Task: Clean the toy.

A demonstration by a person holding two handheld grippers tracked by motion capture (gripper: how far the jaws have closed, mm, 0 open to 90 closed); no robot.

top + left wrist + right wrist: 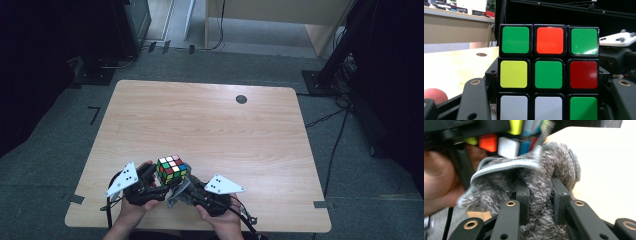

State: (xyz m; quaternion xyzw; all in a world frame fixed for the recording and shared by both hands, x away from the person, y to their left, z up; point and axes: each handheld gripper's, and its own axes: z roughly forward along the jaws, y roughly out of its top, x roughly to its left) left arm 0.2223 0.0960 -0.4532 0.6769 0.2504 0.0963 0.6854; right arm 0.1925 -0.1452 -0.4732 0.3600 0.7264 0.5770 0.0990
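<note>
A scrambled colour cube (171, 169) is held above the near edge of the wooden table (210, 125) by my left gripper (155, 176), which is shut on it. The left gripper view has the cube (548, 75) close up, its green, orange, yellow, red and white stickers facing the camera between the two black jaws. My right gripper (184, 192) sits just right of and below the cube, shut on a bunched grey fluffy cloth (534, 182). The cloth (179, 192) touches the cube's underside (509, 146).
A small dark round disc (241, 99) lies near the table's far edge. Beyond the table stand dark equipment, cables on grey carpet, and a light wooden desk (280, 15). A fingertip (434, 95) shows at the lower left of the left gripper view.
</note>
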